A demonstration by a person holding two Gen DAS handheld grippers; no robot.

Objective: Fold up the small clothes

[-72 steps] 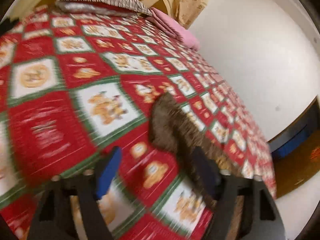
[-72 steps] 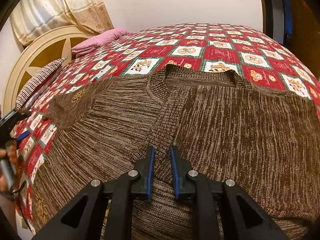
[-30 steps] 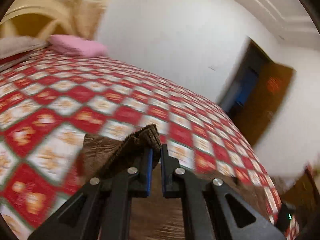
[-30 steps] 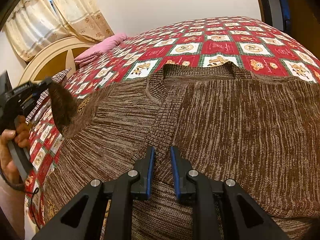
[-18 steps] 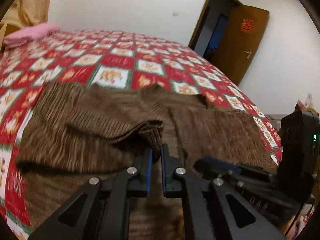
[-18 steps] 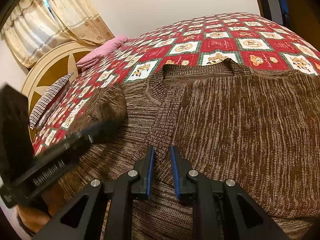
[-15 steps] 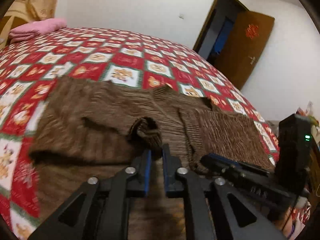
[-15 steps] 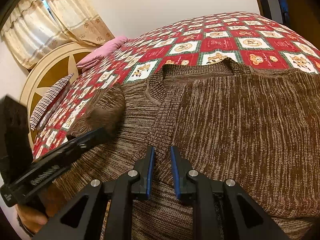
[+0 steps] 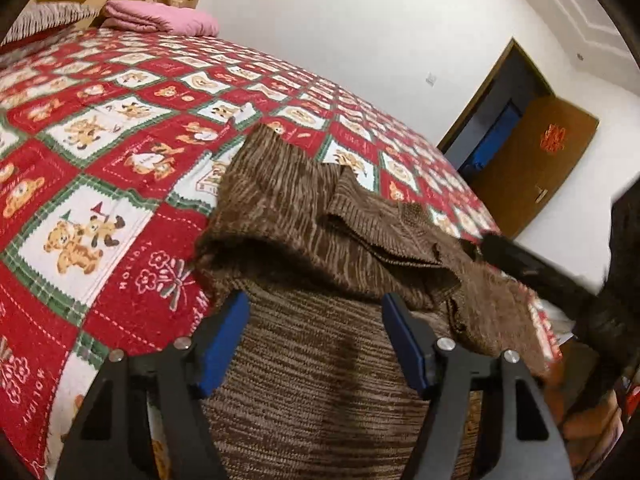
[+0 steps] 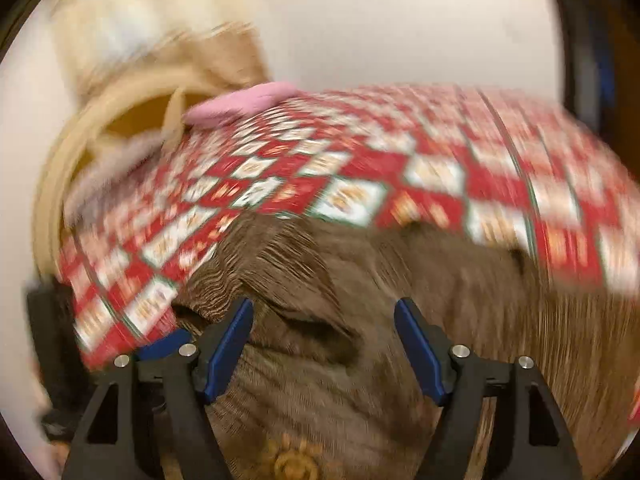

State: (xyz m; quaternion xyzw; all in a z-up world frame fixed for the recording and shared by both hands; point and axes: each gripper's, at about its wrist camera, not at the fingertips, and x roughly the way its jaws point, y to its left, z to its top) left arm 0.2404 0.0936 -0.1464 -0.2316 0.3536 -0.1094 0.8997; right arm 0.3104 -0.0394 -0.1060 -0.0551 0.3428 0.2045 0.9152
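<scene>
A brown knitted cardigan [image 9: 320,360] lies spread on the bed, one sleeve [image 9: 304,220] folded across its body. My left gripper [image 9: 316,320] hovers just in front of that folded sleeve. Its jaws are opening, with only the flat knit under the gap and nothing pinched. In the blurred right wrist view the cardigan [image 10: 460,300] fills the lower half, and the folded sleeve [image 10: 280,264] lies ahead. The right gripper [image 10: 324,332] is over the knit, jaws opening, nothing pressed between the pads. The right gripper's dark body [image 9: 560,272] shows at the right of the left wrist view.
The bed carries a red, white and green patchwork quilt [image 9: 100,168]. A folded pink cloth [image 9: 160,20] and a striped pillow [image 9: 44,16] lie by the headboard [image 10: 120,120]. A white wall and a brown door [image 9: 532,160] stand beyond the bed.
The left gripper carried the sleeve over the cardigan's body, let it go and opened. The right gripper, shut on the cardigan's front edge before, has opened and swung away; its view is now blurred.
</scene>
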